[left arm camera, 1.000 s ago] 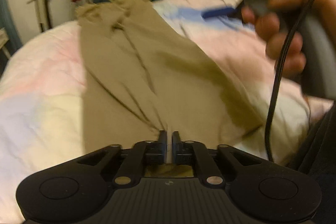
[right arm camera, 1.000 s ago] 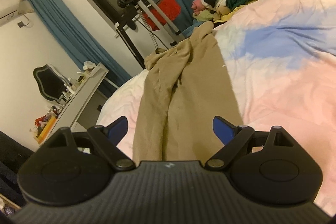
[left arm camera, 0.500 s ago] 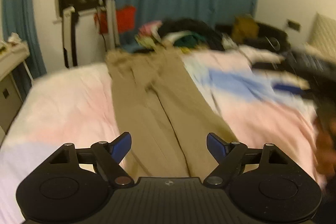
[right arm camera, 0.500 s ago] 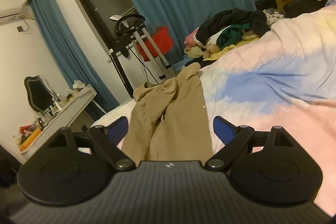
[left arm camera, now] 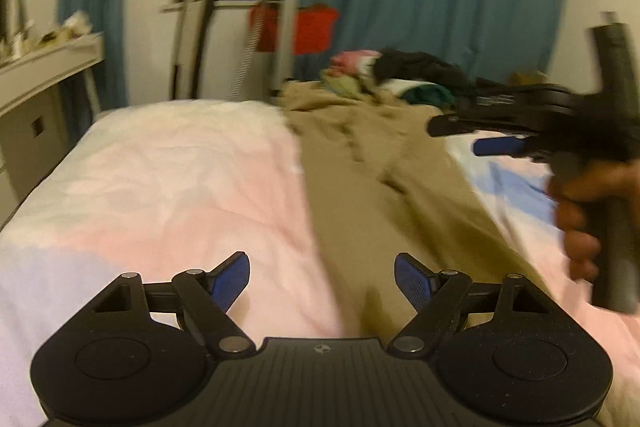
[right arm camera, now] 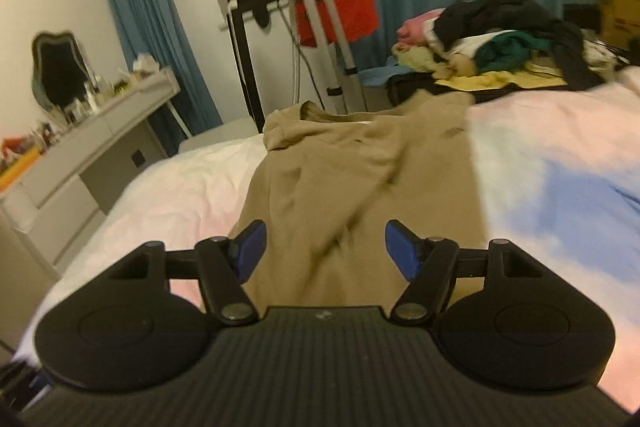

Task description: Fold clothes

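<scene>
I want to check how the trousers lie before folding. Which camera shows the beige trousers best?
The right wrist view: the beige trousers lie centred and fairly sharp, from waistband to near the right gripper. The left wrist view shows the same trousers blurred, off to the right, partly hidden by the other gripper.

Your right tool (right arm camera: 322,245) hangs over the tan trousers (right arm camera: 360,187) spread along the bed (right arm camera: 560,163), its jaws closing on nothing.

The tan trousers' (right arm camera: 360,183) near end disappears behind the right hand-held gripper (right arm camera: 322,247); the left wrist view is motion-blurred.
</scene>
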Action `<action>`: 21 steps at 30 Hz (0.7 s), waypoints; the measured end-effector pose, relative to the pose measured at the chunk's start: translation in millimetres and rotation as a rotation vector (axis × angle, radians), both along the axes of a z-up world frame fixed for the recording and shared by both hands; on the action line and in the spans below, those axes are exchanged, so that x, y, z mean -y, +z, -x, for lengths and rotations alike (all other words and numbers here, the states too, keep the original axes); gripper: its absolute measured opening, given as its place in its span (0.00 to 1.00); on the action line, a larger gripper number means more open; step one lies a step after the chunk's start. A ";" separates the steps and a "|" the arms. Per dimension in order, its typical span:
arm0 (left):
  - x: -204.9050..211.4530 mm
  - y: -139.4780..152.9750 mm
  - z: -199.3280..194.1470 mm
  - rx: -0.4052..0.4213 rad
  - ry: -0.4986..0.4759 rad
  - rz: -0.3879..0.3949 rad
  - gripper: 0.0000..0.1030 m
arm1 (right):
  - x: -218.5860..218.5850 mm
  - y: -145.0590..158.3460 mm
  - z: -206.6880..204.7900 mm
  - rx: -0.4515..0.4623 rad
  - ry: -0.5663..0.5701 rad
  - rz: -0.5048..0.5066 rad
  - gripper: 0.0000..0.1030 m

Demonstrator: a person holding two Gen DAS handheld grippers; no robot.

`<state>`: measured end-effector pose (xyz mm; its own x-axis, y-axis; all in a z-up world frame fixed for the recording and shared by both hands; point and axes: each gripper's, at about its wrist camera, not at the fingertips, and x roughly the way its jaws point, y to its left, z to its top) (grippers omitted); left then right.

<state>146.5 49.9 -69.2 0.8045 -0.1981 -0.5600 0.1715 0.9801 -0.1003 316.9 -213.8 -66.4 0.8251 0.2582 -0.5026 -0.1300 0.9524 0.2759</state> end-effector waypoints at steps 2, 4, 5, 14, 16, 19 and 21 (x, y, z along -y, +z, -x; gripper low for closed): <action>-11.7 -5.8 -12.3 -0.007 0.023 0.010 0.79 | -19.2 -11.2 -30.8 -0.013 -0.008 0.025 0.67; -20.6 -11.5 -20.4 -0.016 0.038 0.026 0.79 | -38.4 -22.5 -61.5 -0.025 -0.017 0.050 0.67; -24.7 -13.9 -23.7 -0.022 0.039 0.042 0.79 | -48.0 -28.1 -76.9 -0.031 -0.021 0.062 0.67; -32.5 -25.8 -35.2 -0.070 0.023 0.115 0.79 | -34.7 -37.9 -90.9 0.046 -0.127 -0.008 0.07; -30.3 -26.2 -35.1 -0.068 0.018 0.123 0.79 | -20.4 -29.4 -85.6 0.077 -0.156 -0.034 0.07; -25.5 -27.6 -34.1 -0.067 0.012 0.118 0.79 | 1.0 -21.3 -82.4 0.111 -0.198 -0.059 0.06; -22.8 -28.5 -31.6 -0.063 0.004 0.109 0.79 | 9.8 -27.0 -92.9 0.080 -0.197 -0.027 0.06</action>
<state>178.1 72.7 -97.6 0.7690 -0.2577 -0.5850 0.1579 0.9634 -0.2167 409.8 -223.6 -93.4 0.8978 0.1004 -0.4287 0.0356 0.9539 0.2980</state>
